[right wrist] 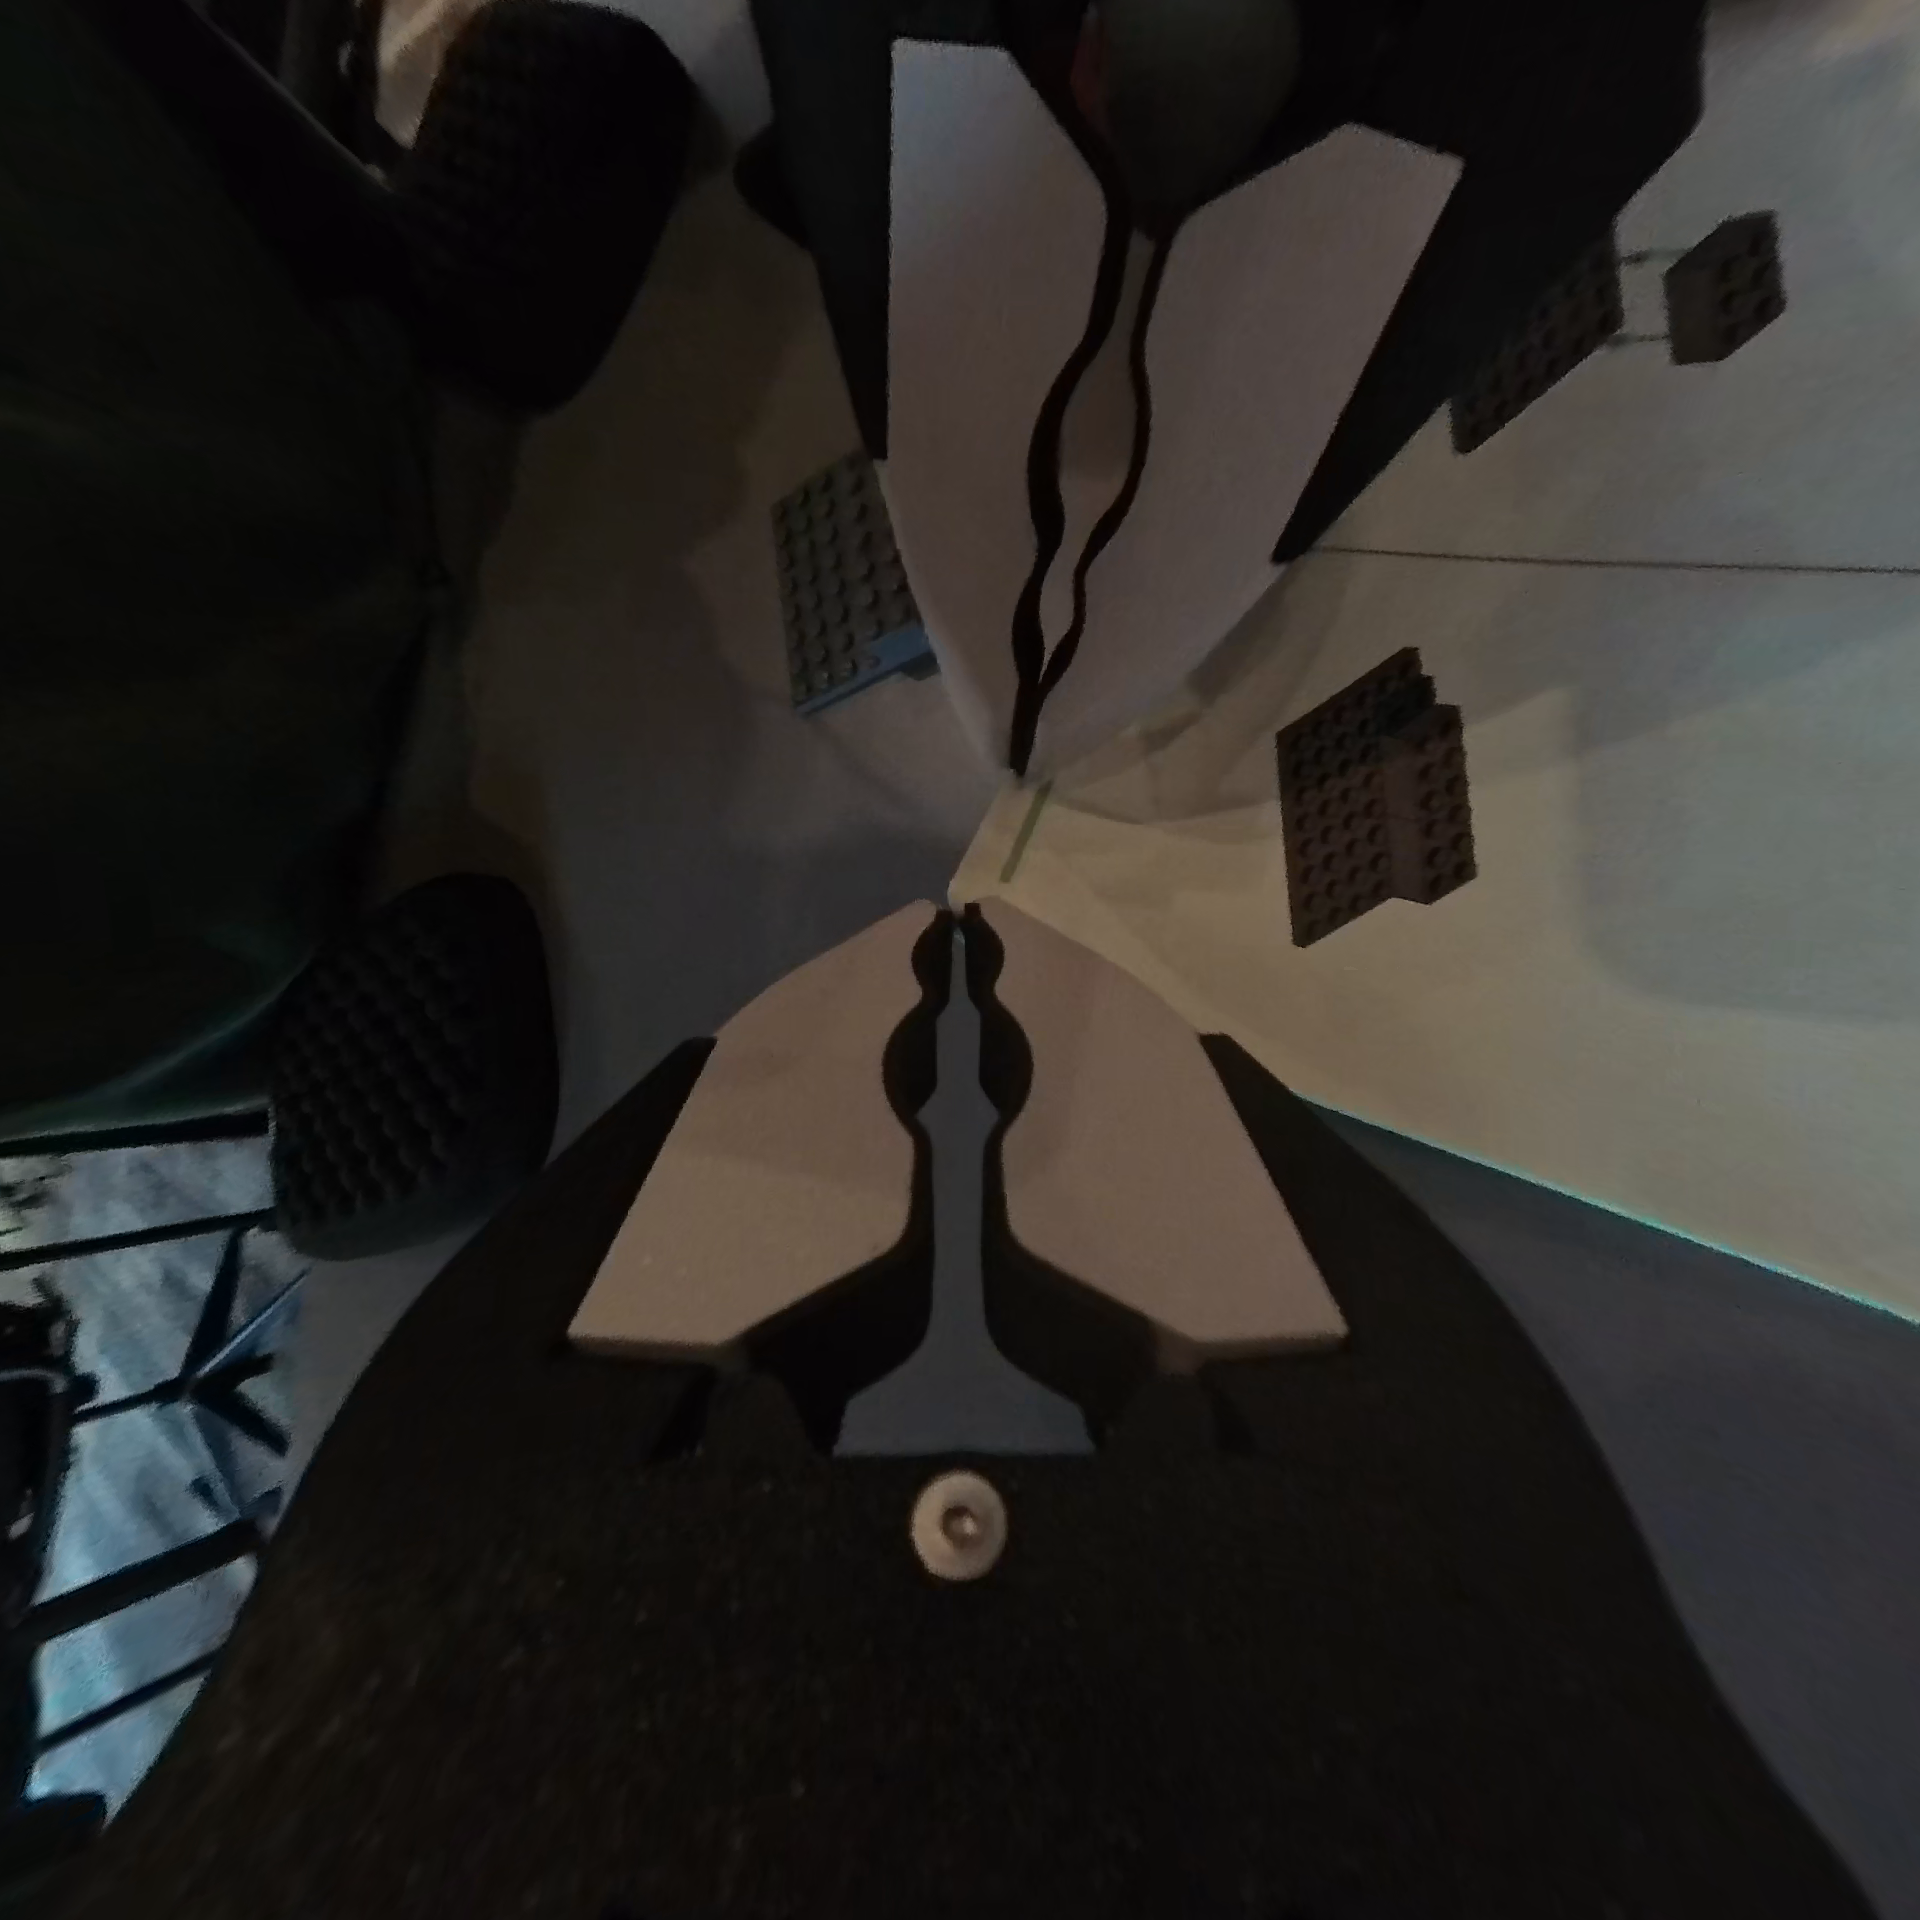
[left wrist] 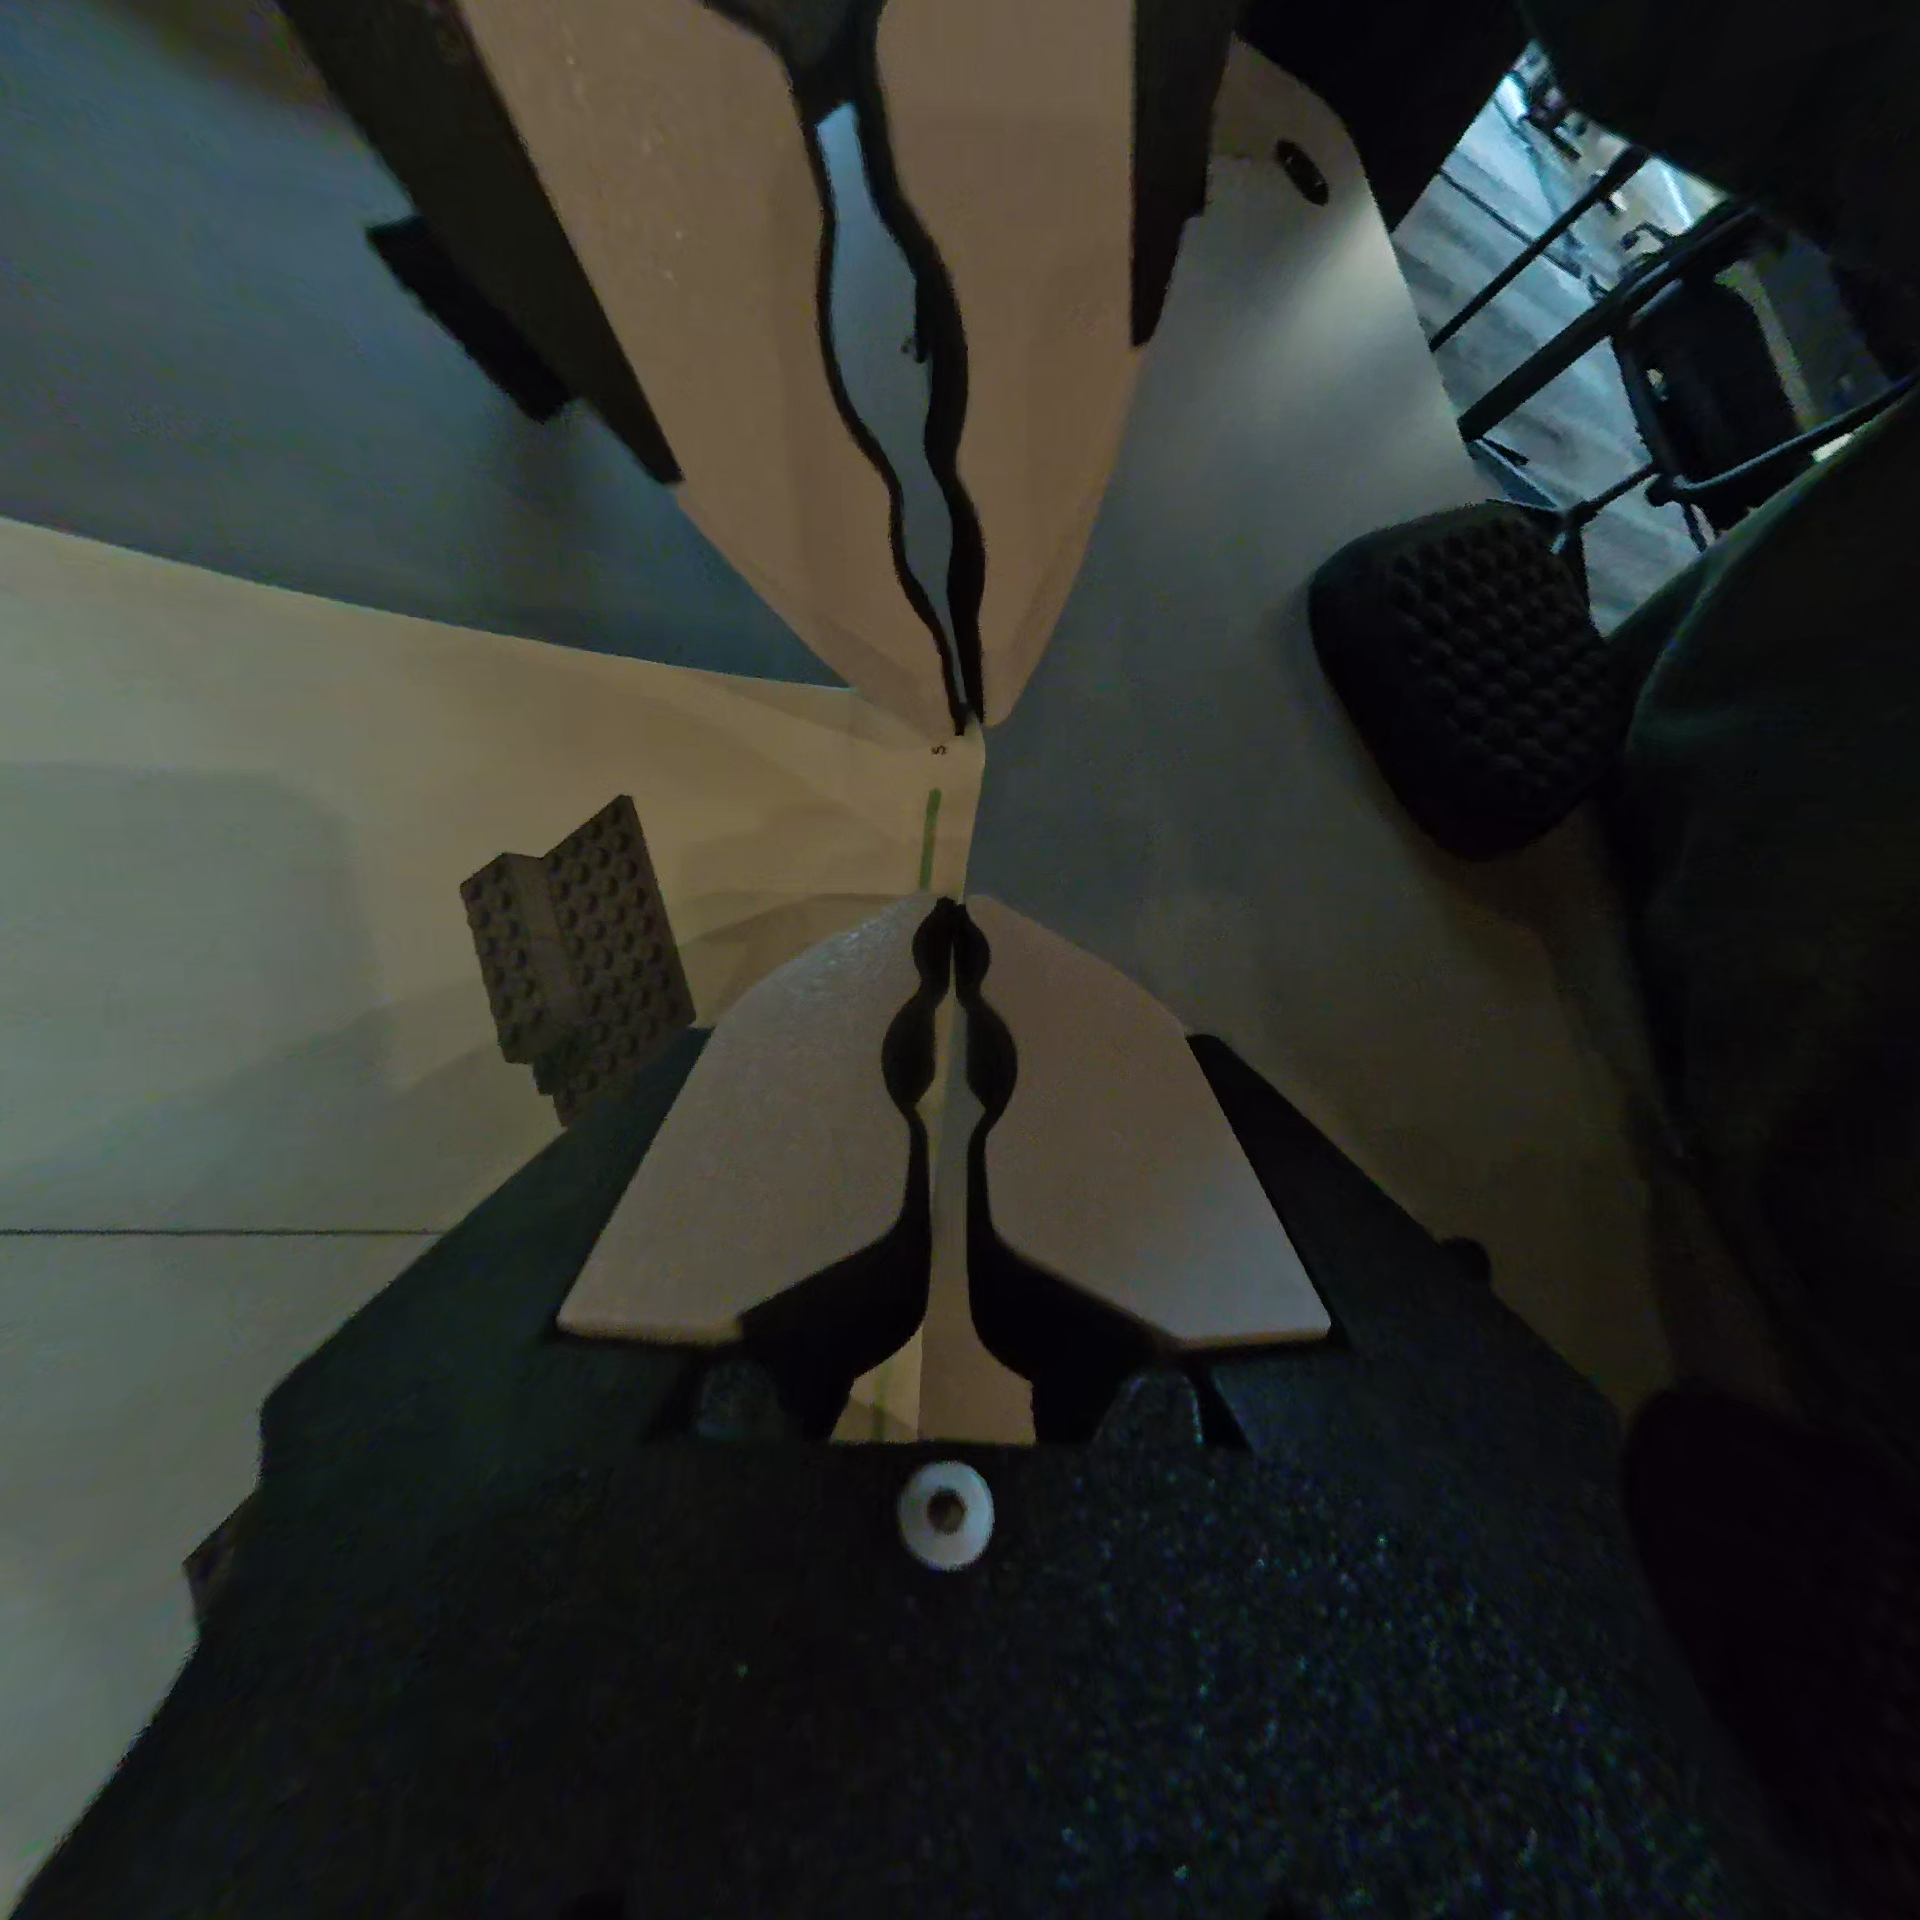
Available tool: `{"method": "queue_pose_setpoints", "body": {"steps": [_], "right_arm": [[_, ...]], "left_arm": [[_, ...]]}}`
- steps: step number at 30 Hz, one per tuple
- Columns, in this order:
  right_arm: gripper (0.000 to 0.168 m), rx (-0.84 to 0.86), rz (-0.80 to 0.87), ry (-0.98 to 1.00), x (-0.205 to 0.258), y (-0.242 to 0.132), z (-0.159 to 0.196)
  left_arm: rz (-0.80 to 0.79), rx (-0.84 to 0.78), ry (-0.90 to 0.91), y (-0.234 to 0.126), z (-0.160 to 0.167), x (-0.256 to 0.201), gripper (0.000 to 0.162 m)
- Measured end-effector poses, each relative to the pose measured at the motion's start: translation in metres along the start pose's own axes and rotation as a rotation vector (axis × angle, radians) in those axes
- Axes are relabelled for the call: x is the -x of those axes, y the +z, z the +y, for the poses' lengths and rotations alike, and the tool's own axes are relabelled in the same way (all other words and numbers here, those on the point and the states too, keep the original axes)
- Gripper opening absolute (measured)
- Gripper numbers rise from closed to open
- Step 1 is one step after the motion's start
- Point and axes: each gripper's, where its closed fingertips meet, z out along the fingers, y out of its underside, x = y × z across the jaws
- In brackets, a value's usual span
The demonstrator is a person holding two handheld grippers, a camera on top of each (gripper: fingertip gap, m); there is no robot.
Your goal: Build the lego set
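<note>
A thin pale paper page (left wrist: 954, 831) with a green line near its edge hangs between my two grippers, which face each other tip to tip. My left gripper (left wrist: 951, 912) is shut on one end of the page, and a pale strip of paper runs between its pads. My right gripper (right wrist: 961, 914) is shut on the other end of the page (right wrist: 997, 862). Each gripper also shows at the top of the other's view, the right one (left wrist: 966, 717) and the left one (right wrist: 1023, 771). A dark grey lego plate assembly (left wrist: 577, 935) lies on the table beside the page, and the right wrist view shows it too (right wrist: 1371, 810).
A grey plate with a blue edge (right wrist: 847, 603) lies behind the left gripper. Two more dark bricks (right wrist: 1725, 286) (right wrist: 1538, 343) lie at the far right. A black textured pad (left wrist: 1455, 675) (right wrist: 405, 1049) juts over the table edge. Chair legs and floor show beyond it. My two grippers' fingertips are within a few centimetres of each other.
</note>
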Motion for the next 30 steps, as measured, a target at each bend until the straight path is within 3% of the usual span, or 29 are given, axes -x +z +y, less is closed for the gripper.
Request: {"method": "queue_pose_setpoints", "body": {"steps": [4,8,10,20,25,30], "right_arm": [[0.008,-0.06,0.114,-0.061,0.002,-0.009,-0.011],[0.029,-0.12,0.345,-0.132,-0.006,-0.019,-0.022],[0.029,-0.171,0.411,-0.16,-0.006,-0.022,-0.027],[0.019,-0.121,0.369,-0.119,-0.01,-0.014,-0.022],[0.0,-0.092,0.363,-0.12,-0.013,-0.011,-0.02],[0.013,-0.092,0.339,-0.127,-0.007,-0.011,-0.022]], "left_arm": [[-0.038,-0.026,0.002,-0.005,-0.007,0.001,0.0],[-0.062,-0.044,0.012,-0.01,-0.01,0.0,0.0],[-0.067,-0.06,0.018,-0.012,-0.012,-0.001,0.0],[-0.082,-0.058,0.02,-0.012,-0.009,-0.002,0.0],[-0.077,-0.059,0.016,-0.011,-0.008,-0.002,0.0],[-0.07,-0.058,0.016,-0.011,-0.007,-0.001,0.0]]}}
